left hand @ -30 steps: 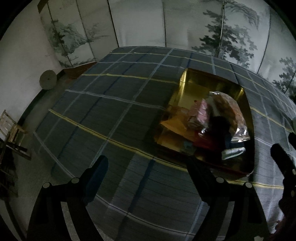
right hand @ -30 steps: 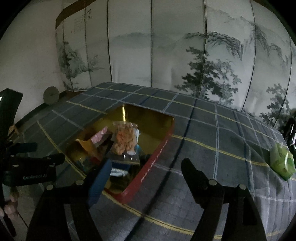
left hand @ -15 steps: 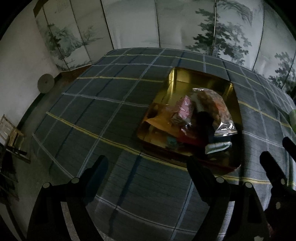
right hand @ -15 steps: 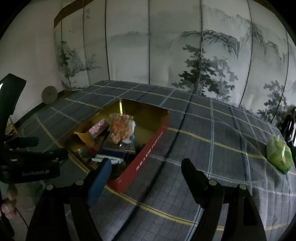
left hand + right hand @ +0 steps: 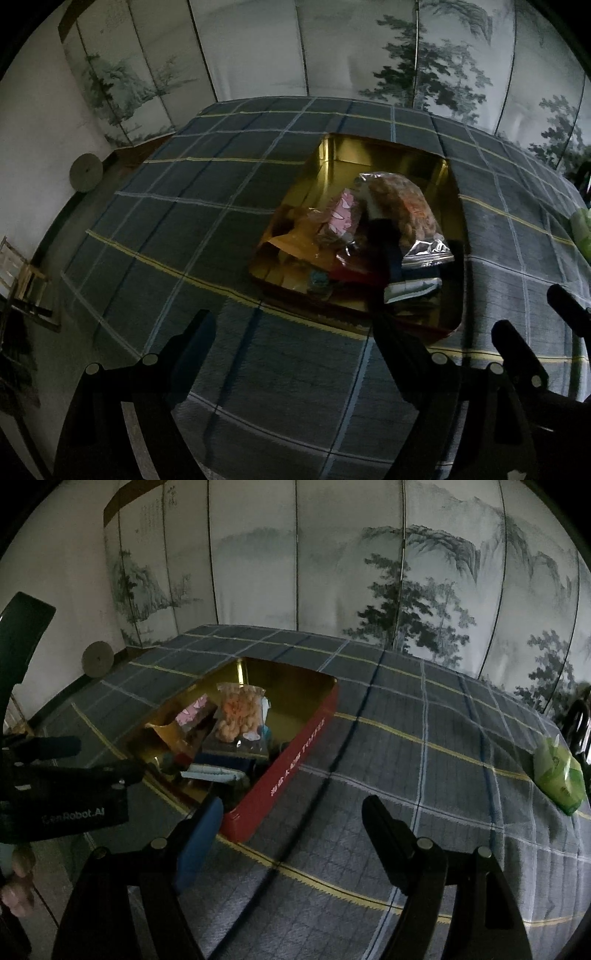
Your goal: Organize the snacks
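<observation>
both tongs [image 5: 295, 332] [image 5: 291, 814] farther back, wide open, empty

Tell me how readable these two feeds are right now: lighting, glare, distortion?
Left wrist: dim, strong fisheye bending the plaid tablecloth; glare on the tin's gold interior and the clear snack bag; packets below it murky. Right wrist: brighter screen backdrop, tin lettering partly legible, green packet sharp enough.

Right claw [image 5: 291, 819] open, empty, hovering over the plaid-covered bench [image 5: 406, 775]. Red tin [image 5: 291, 760] ahead-left of it, gold inside, holding a clear bag of orange snacks [image 5: 236, 712], pink packet [image 5: 194, 710], other wrappers. Green packet [image 5: 559, 775] far right, well apart. Left claw [image 5: 55, 771] at left edge, state unclear.
</observation>
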A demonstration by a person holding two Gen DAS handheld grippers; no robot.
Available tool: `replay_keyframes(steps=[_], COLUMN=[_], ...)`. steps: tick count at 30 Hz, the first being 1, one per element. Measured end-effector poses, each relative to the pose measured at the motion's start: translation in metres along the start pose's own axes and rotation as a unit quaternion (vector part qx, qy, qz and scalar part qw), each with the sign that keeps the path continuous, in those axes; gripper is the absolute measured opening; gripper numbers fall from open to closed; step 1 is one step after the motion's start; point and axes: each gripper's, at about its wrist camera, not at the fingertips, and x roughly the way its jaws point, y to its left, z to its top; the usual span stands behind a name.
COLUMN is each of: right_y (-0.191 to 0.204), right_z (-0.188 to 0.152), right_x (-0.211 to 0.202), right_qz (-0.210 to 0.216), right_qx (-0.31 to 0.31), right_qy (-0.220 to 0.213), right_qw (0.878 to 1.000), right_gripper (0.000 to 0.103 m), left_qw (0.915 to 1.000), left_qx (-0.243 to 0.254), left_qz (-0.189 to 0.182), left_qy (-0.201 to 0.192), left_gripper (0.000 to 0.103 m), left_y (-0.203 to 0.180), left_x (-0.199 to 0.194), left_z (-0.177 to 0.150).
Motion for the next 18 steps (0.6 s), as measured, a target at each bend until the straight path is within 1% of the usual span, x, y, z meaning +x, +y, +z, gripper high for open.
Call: replay_keyframes(steps=[18], right_y=[-0.0019], right_z=[-0.0023], right_x=[0.0014], right_qz=[0.000], right_qx=[0.000], right_qy=[0.009], right_qw=[1.000], right_gripper=[0.080], left_qw=[1.0000], left_qx=[0.002], left_qz=[-0.003], left_qy=[0.002], left_gripper=[0.085], left_y=[-0.0012], left_x=[0.0010], left_z=[0.0000])
